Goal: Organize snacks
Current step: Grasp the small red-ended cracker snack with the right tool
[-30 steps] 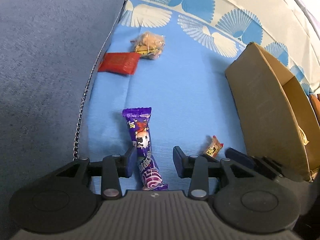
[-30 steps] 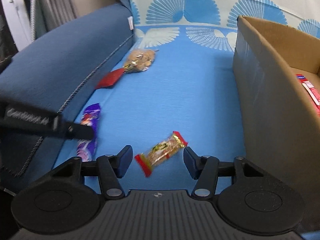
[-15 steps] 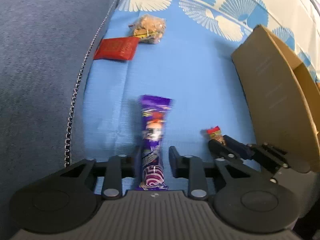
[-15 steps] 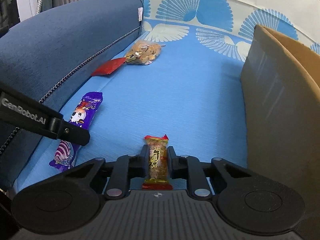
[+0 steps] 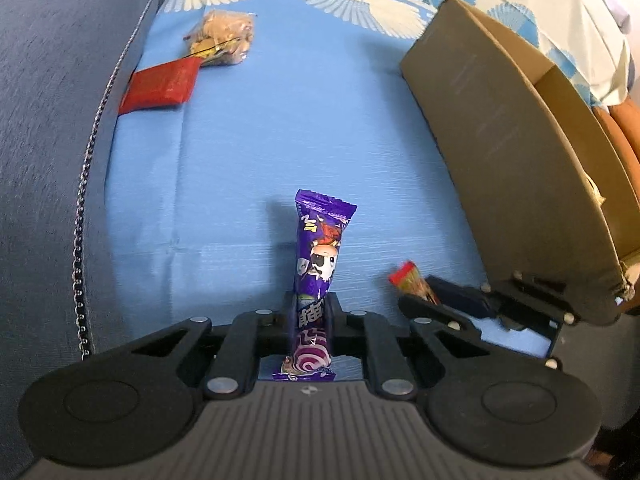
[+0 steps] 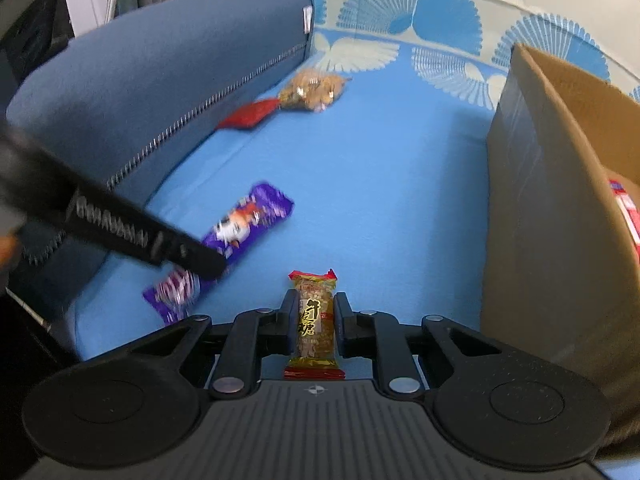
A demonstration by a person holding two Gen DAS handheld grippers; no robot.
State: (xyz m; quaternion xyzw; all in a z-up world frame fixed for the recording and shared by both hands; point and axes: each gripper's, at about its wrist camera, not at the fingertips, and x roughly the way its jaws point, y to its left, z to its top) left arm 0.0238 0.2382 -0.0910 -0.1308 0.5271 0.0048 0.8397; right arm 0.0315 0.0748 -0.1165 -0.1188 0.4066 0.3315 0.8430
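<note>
Left gripper clamps a purple candy bar; right gripper pinches a peanut candy bar, both above the blue sheet. Beyond: cardboard box, red packet, nut bag.

Both fisheyes sit just behind their own fingers, low and close over the blue sofa seat, facing its patterned back. Left wrist view tilts down more steeply; right wrist view looks flatter, from further right. Shared: purple wrapper, red packet, cardboard box.
</note>
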